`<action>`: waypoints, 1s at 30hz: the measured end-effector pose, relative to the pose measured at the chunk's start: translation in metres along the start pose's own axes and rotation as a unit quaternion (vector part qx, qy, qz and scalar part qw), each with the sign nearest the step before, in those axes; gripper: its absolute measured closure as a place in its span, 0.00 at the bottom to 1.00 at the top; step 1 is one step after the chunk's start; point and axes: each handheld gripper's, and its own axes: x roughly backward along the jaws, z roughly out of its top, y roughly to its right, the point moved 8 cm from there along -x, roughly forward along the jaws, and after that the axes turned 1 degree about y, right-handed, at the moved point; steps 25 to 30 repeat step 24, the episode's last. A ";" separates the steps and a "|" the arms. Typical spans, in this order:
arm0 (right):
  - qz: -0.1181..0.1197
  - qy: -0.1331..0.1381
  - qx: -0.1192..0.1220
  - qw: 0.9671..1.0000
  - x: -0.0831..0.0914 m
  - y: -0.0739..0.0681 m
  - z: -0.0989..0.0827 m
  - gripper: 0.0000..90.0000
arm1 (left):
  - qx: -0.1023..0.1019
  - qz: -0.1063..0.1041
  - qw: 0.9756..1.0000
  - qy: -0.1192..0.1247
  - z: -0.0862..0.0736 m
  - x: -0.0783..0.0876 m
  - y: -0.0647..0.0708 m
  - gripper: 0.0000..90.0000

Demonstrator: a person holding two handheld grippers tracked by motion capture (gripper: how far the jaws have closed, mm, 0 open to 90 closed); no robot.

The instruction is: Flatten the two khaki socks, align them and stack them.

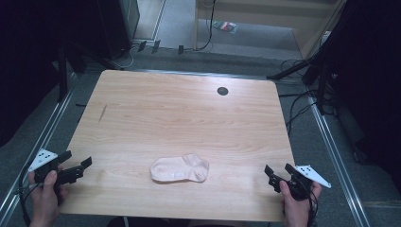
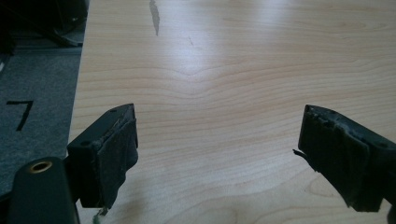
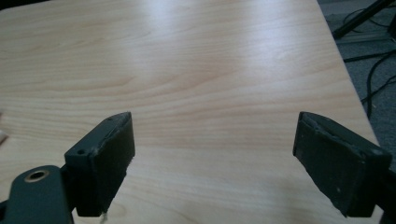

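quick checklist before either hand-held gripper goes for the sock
1. Left hand-held gripper open: ok, jaws wide apart in its own view.
2. Right hand-held gripper open: ok, jaws wide apart.
3. Both empty: ok, only bare wood between the jaws.
4. Small pale pink fabric sock within view and unobstructed: ok, it lies flat near the front edge, between the two grippers.
5. Path across the light wooden table: ok, nothing lies between either gripper and the sock.
6. Sock single layer or folded: cannot tell.

Likely a lab: floor cables [image 1: 295, 101], stands [image 1: 309, 66].
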 end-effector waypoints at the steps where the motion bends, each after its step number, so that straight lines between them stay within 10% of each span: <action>1: 0.000 0.000 0.000 1.000 0.000 0.000 0.000 0.14 | 0.000 0.000 1.000 0.000 0.000 0.000 0.000 0.14; 12: -0.009 -0.017 0.008 1.000 0.014 0.014 -0.017 0.14 | -0.040 0.006 0.999 -0.022 -0.010 -0.006 0.009 0.13; 30: -0.006 -0.006 0.001 1.000 0.014 0.008 -0.013 0.14 | -0.038 0.022 0.998 -0.035 -0.010 -0.010 0.008 0.13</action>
